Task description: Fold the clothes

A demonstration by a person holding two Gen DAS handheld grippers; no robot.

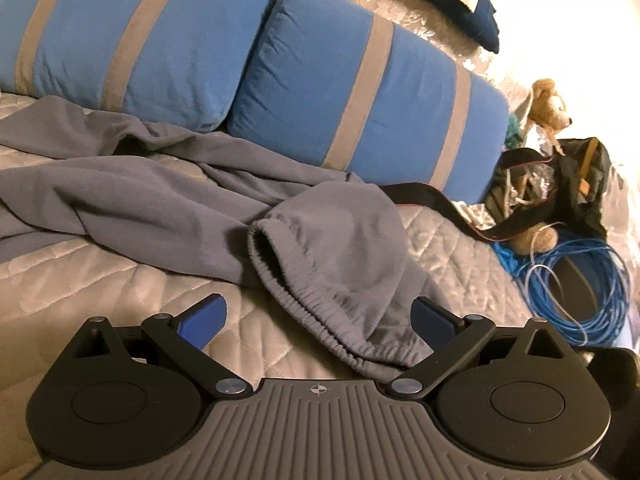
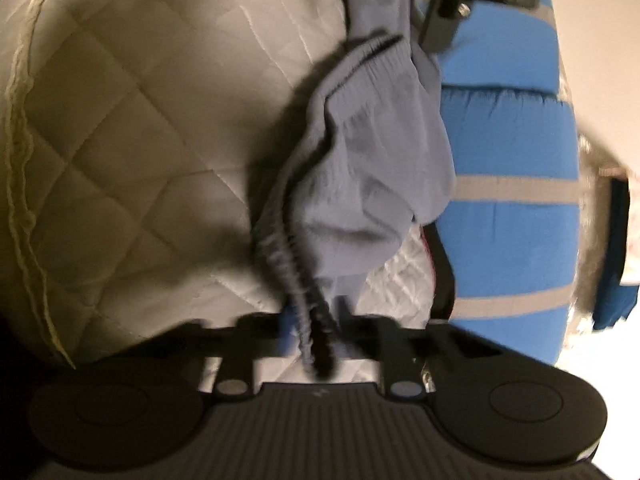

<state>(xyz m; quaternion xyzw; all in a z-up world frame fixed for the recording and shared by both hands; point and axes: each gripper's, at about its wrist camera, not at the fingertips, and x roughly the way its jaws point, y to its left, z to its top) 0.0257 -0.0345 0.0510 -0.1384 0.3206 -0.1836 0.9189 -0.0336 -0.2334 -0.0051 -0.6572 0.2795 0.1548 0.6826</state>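
Grey trousers (image 1: 160, 184) lie crumpled across the quilted bedspread (image 1: 100, 288), with the elastic waistband (image 1: 280, 280) gaping toward me. In the left wrist view my left gripper (image 1: 320, 316) is open, its blue pads spread wide either side of the waistband and not pressing it. The right wrist view is blurred. There my right gripper (image 2: 312, 332) has its fingers drawn close on the gathered waistband (image 2: 288, 248), and the grey trousers (image 2: 380, 168) trail away from it over the bed.
Two blue pillows with grey stripes (image 1: 360, 92) line the far side of the bed. To the right lie a black strap (image 1: 432, 204), a dark bag (image 1: 580, 184), a stuffed toy (image 1: 548, 100) and a coil of blue cable (image 1: 580, 280).
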